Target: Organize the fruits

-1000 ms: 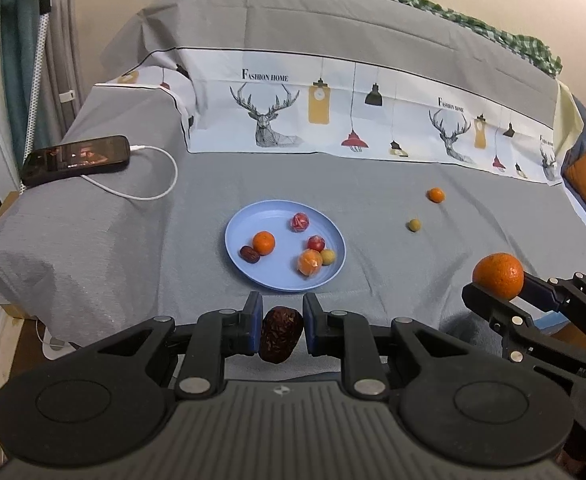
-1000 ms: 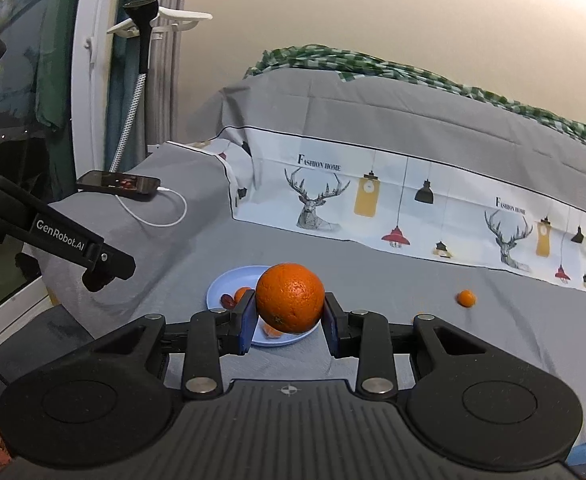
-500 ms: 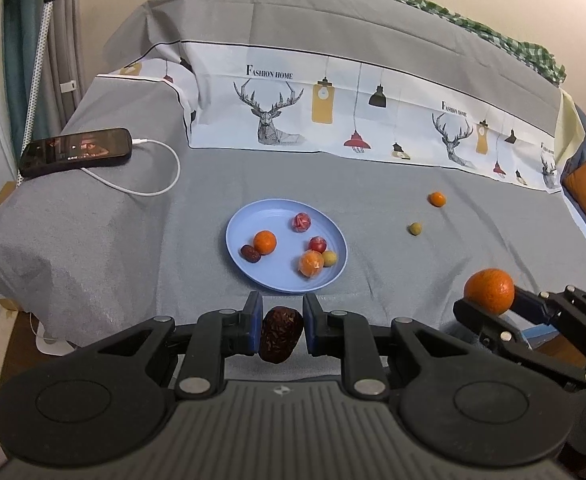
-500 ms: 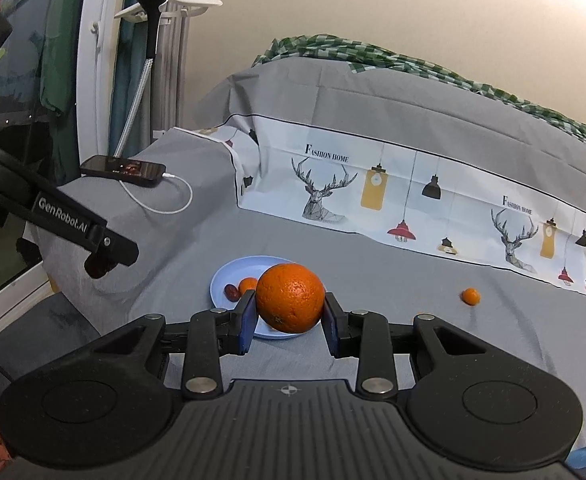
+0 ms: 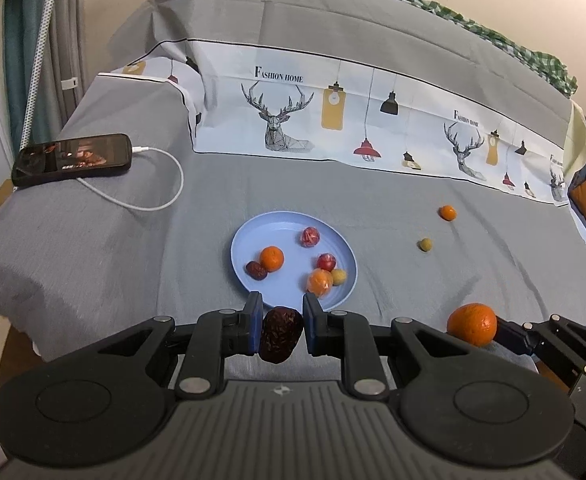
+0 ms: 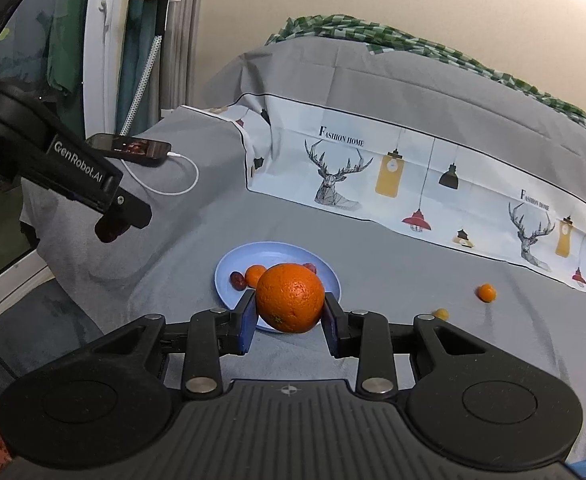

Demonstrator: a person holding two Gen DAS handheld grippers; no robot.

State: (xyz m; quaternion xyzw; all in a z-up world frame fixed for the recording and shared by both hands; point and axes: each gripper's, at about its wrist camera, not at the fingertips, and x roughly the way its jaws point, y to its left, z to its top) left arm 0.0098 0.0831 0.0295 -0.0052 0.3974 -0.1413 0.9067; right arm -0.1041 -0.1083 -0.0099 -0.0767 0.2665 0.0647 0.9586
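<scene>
Held between the blue-padded fingers (image 5: 255, 322) of the left gripper (image 5: 280, 330): a dark, wrinkled date (image 5: 280, 334), pinched at both sides, up in the air just short of the near rim of the blue plate (image 5: 261, 236). Clamped in the right gripper (image 6: 289, 318): a large orange (image 6: 290, 297), squeezed across its widest part, hanging before the same plate in the right wrist view and, in the left wrist view, low at the right, over the bed's near edge.

On the plate: a small orange fruit (image 5: 272, 258) touching a second dark date (image 5: 256, 270) at the left; a red, wrapped-looking piece (image 5: 310, 236) farther back; a red one (image 5: 327, 261), a yellowish one (image 5: 339, 276) and an orange wrapped one (image 5: 319, 281) bunched at the right.

Off the plate, on the grey bedsheet (image 5: 93, 248) to the right: a yellow-green fruit (image 5: 425, 244) and, beyond it, a tiny orange one (image 5: 447, 212), well apart from the dish.

Farther left: a black phone (image 5: 72, 159) lying flat, screen lit, with a white cable (image 5: 161, 200) looping from it. Behind: a printed cover (image 5: 333, 120) with deer and lamps.
</scene>
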